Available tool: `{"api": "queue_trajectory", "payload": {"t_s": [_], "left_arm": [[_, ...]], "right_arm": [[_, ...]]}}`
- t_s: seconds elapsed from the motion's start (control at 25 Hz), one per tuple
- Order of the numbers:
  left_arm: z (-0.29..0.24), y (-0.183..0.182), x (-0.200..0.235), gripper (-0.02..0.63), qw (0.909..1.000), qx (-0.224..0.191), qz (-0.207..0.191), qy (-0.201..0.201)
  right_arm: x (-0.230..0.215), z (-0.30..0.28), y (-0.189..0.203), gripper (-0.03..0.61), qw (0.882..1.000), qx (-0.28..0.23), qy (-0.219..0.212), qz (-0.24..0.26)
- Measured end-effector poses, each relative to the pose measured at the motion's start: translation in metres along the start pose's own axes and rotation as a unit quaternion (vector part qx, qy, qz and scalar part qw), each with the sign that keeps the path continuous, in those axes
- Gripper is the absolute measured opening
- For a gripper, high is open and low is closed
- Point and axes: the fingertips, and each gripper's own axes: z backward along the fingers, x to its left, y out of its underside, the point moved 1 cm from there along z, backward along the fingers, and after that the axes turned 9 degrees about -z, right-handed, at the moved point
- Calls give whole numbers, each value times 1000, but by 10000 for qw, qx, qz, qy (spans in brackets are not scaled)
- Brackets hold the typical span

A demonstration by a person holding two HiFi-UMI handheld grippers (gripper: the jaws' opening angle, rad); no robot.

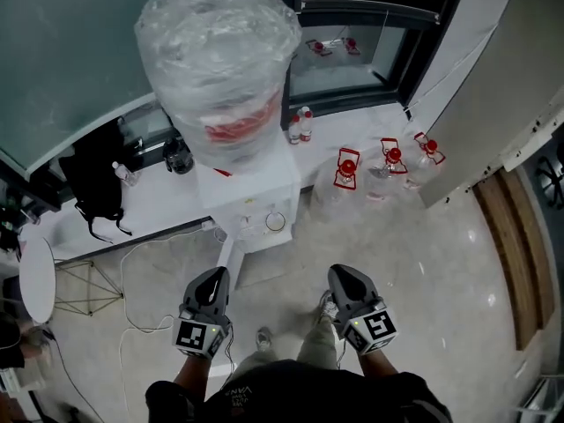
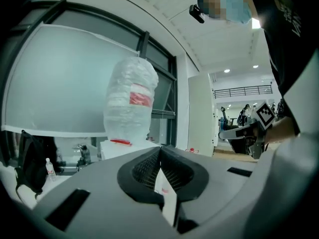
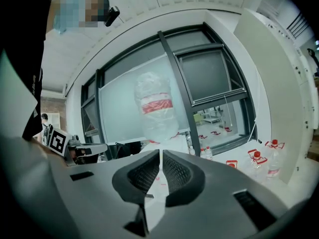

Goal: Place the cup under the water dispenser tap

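The white water dispenser [image 1: 251,203] stands against the window ledge, with a plastic-wrapped bottle [image 1: 220,60] on top. A small round rim [image 1: 276,221] shows at its front; I cannot tell whether it is a cup. My left gripper [image 1: 214,276] and right gripper [image 1: 344,273] are held side by side in front of the dispenser, apart from it and pointing toward it. The left gripper [image 2: 160,151] is shut with nothing between its jaws. The right gripper [image 3: 161,153] has its jaws together and also holds nothing. The wrapped bottle [image 2: 130,103] [image 3: 155,106] is ahead in both gripper views.
Several water jugs with red caps [image 1: 388,166] stand on the floor right of the dispenser. Small bottles [image 1: 300,126], a kettle [image 1: 178,155] and a black bag [image 1: 92,179] sit on the white ledge. A cable [image 1: 141,263] trails across the floor at left, by a round white table [image 1: 37,276].
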Motion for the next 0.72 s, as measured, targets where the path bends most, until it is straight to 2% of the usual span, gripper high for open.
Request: {"api": "queue_trajectory", "payload": {"t_s": [0.4,0.56,0.72], "left_arm": [[84,-28,-13,20,9987,-331,-309,241],[108,-38,-21,20,9974,-473,-357,419],[132,-41,-30,20,9964,-541,-358,544]], "right_arm": [[68,69,-8,46,9982,-367,383,274],[95,86,-8,46,9971,-572,333,386],[117,103,0,46,9971,-565,287,427]]}}
